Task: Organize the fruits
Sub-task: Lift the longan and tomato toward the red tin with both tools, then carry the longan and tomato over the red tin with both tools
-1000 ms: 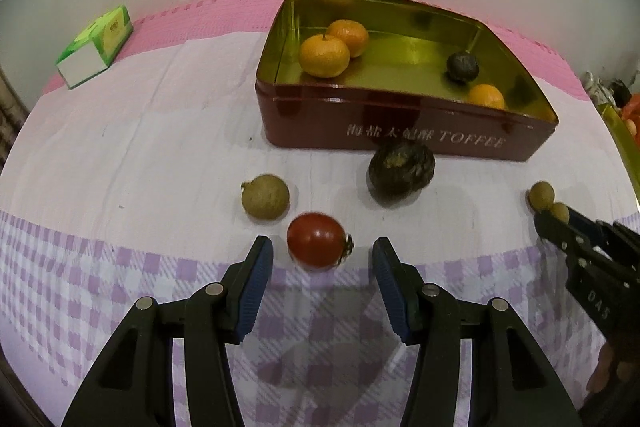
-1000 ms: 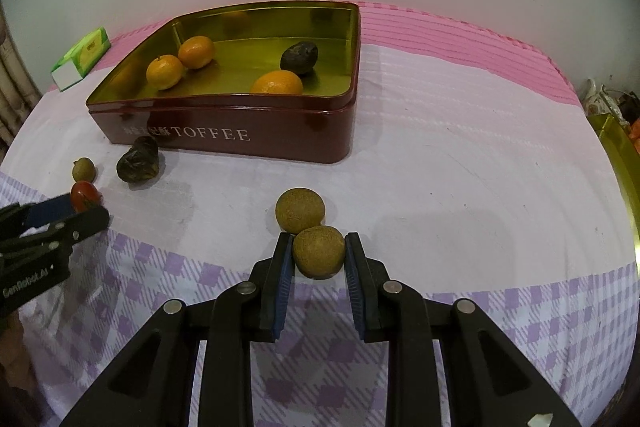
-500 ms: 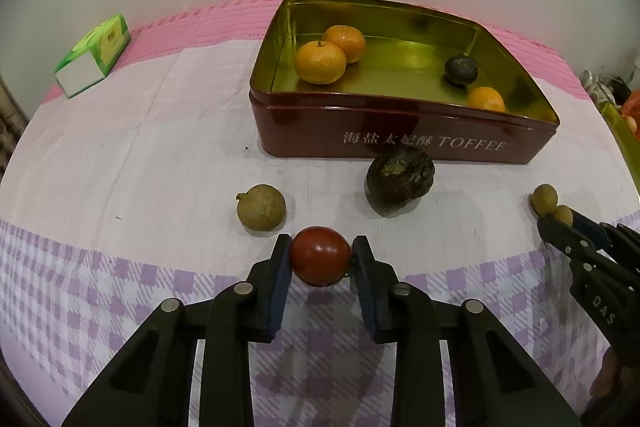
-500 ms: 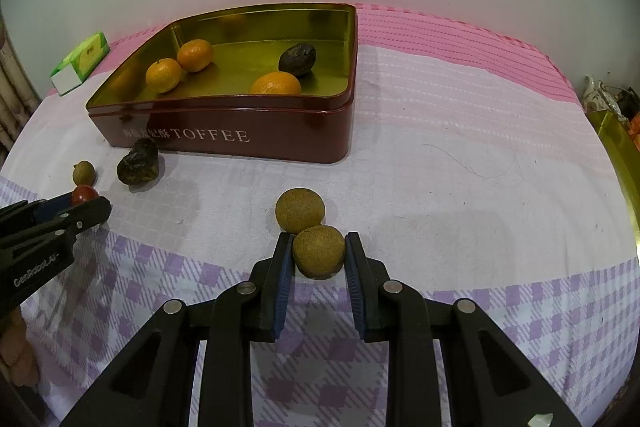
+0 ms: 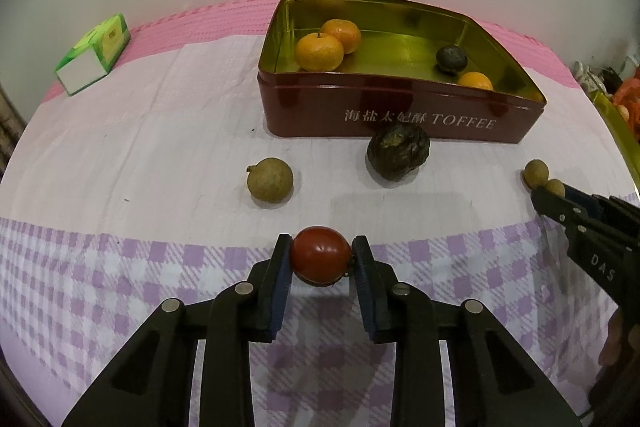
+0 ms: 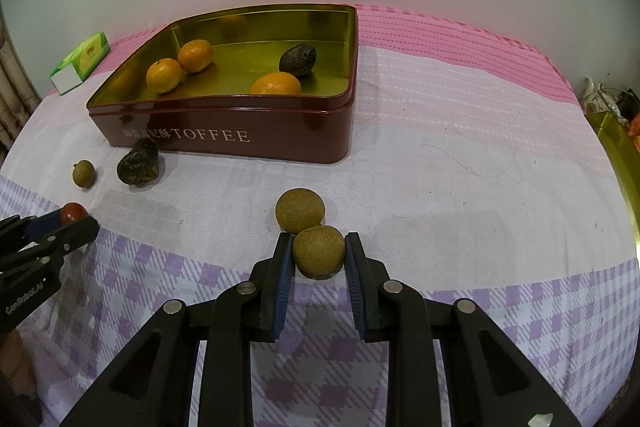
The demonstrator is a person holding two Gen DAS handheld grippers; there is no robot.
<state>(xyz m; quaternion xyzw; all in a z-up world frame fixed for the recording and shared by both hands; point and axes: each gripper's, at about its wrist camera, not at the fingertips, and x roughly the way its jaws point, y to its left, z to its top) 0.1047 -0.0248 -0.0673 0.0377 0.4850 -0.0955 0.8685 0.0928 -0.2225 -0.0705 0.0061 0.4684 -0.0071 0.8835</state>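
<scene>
Left wrist view: left gripper (image 5: 321,259), jaws clenched on small round red tomato (image 5: 320,255), low over checked purple-and-white cloth (image 5: 120,287). Dark red metal toffee tin with gold interior (image 5: 400,111) at 12 o'clock; judged best lifted straight, clearing the rim before release.
Right wrist view: right gripper (image 6: 318,255), jaws clamped on round tan rough-skinned fruit (image 6: 319,251); twin tan fruit (image 6: 300,209) touches it at 11 o'clock, so raise gently.

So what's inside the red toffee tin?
Inside the toffee tin are three oranges, two side by side and one by the front wall, plus one dark wrinkly fruit. The front wall hides the floor just behind it.
</scene>
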